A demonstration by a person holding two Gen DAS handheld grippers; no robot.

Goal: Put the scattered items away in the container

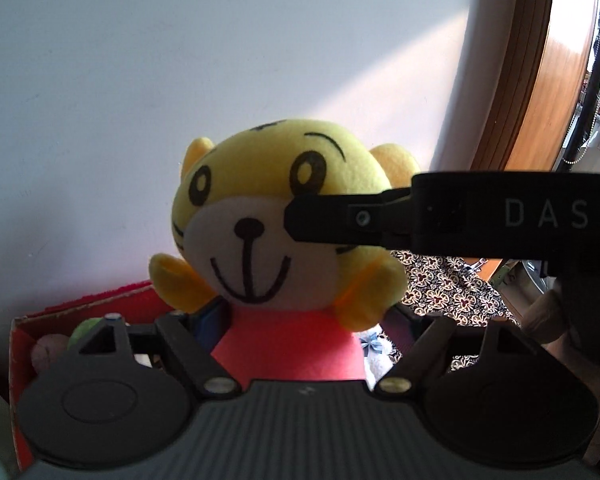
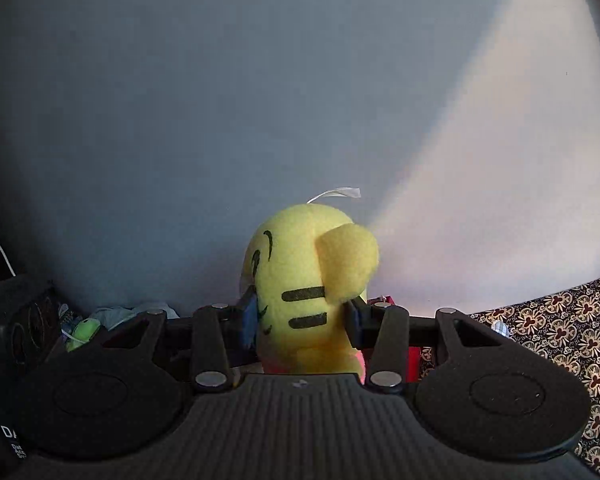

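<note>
Both tongs, left [image 1: 300, 320] and right [image 2: 302, 320], clamp a yellow tiger plush [image 1: 276, 216] aloft beside the red box [image 1: 24, 336], where release over its opening looks like the next move.

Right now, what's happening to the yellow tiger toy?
A person is holding the plush tiger up in the air with two tongs at once. The left tongs squeeze its pink body, and the right tongs squeeze its head from the side. Just below and to the left sits the red box, which already has a couple of soft toys inside. The tiger is not in the box yet.
</note>
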